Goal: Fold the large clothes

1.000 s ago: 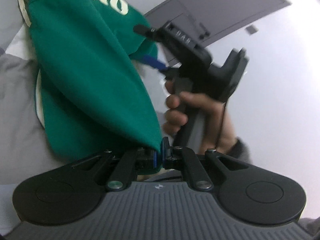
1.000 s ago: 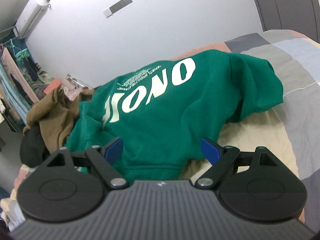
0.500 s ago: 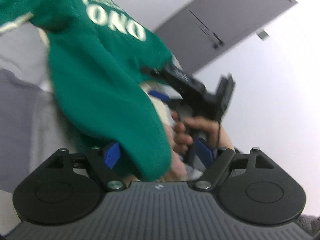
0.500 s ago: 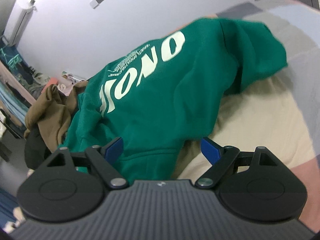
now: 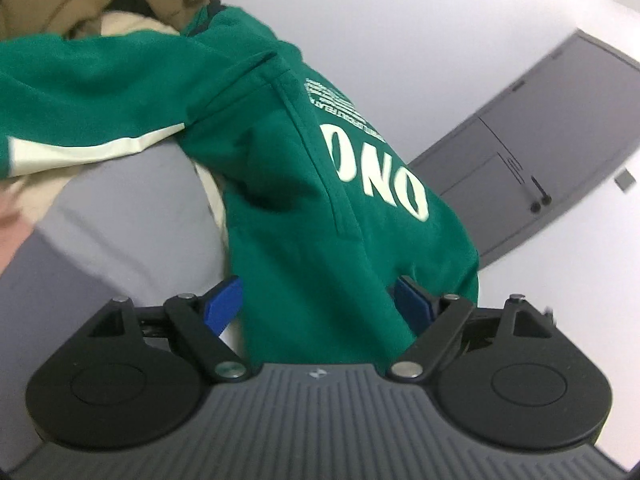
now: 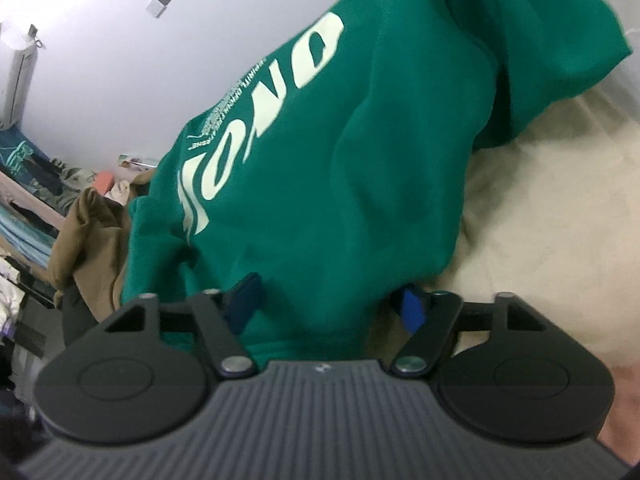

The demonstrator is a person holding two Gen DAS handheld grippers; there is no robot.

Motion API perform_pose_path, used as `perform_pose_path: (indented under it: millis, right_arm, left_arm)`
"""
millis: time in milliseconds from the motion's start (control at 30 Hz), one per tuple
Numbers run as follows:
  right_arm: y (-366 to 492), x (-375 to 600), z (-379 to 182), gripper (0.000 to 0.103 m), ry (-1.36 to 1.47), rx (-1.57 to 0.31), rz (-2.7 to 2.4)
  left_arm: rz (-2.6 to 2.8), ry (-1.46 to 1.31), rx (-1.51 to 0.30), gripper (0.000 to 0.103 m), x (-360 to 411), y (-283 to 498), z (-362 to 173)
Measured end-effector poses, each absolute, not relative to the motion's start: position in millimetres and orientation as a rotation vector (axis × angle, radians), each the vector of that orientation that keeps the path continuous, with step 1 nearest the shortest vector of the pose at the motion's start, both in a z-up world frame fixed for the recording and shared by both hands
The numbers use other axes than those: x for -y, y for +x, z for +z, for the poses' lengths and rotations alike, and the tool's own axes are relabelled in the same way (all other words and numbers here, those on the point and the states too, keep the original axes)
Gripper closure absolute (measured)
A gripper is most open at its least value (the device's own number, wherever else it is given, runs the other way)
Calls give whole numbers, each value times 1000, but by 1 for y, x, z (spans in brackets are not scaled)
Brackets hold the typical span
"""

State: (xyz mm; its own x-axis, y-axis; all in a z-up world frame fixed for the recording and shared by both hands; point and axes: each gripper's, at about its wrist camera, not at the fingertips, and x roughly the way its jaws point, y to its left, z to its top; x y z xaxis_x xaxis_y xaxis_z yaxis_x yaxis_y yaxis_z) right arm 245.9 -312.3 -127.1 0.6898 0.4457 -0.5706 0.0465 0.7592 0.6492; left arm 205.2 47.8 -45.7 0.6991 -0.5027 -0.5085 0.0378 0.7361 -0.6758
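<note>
A green sweatshirt [image 5: 304, 184] with white "ONO" lettering lies rumpled on the bed. In the left wrist view its lower edge hangs between my left gripper's [image 5: 318, 302] blue pads. Those jaws are opening and stand wide, not pressing the cloth. In the right wrist view the same sweatshirt [image 6: 340, 140] fills the middle of the frame. My right gripper [image 6: 330, 304] sits low over the sweatshirt's near hem with its jaws closing. Green cloth lies between its pads, and I see no pinch.
A brown garment [image 6: 86, 236] is heaped left of the sweatshirt, with more clothes and a hanging rack behind it. The bed cover shows beige [image 6: 540, 220] and grey [image 5: 120, 216] patches. A grey door [image 5: 532, 152] and white walls stand behind. An air conditioner [image 6: 18, 76] hangs top left.
My left gripper let go of the green cloth, opened wide and swung away; the right hand and gripper left its view. My right gripper sank toward the hem and its jaws narrowed.
</note>
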Motion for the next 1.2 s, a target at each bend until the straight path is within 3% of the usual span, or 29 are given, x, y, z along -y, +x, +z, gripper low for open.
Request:
perform_pose_path:
  millis: [133, 233, 500, 533, 567, 600, 667, 700, 900, 1200]
  right_arm:
    - [254, 311, -132, 56, 701, -793, 259]
    - [254, 307, -129, 59, 688, -780, 273]
    - [256, 287, -114, 83, 521, -718, 338]
    - [255, 285, -111, 85, 509, -709, 350]
    - [254, 283, -108, 87, 495, -696, 363]
    - [252, 281, -105, 88, 483, -683, 371]
    - [248, 281, -99, 89, 462, -655, 381]
    - [246, 282, -96, 90, 454, -640, 387]
    - [226, 293, -73, 91, 446, -542, 397]
    - [172, 311, -35, 91, 460, -416, 447]
  left_arm:
    - [-351, -687, -764, 15, -39, 249, -49]
    - [-329, -653, -783, 12, -30, 276, -55]
    - [-249, -587, -825, 14, -15, 310, -95]
    - [-243, -578, -818, 16, -16, 307, -95]
    - [-236, -577, -817, 29, -17, 305, -93]
    - [-228, -572, -820, 50, -19, 308, -93]
    - [-205, -580, -836, 73, -26, 306, -91]
    - [-207, -599, -829, 79, -31, 303, -89]
    - [-264, -693, -753, 87, -58, 267, -65]
    - [-413, -769, -644, 88, -68, 185, -17]
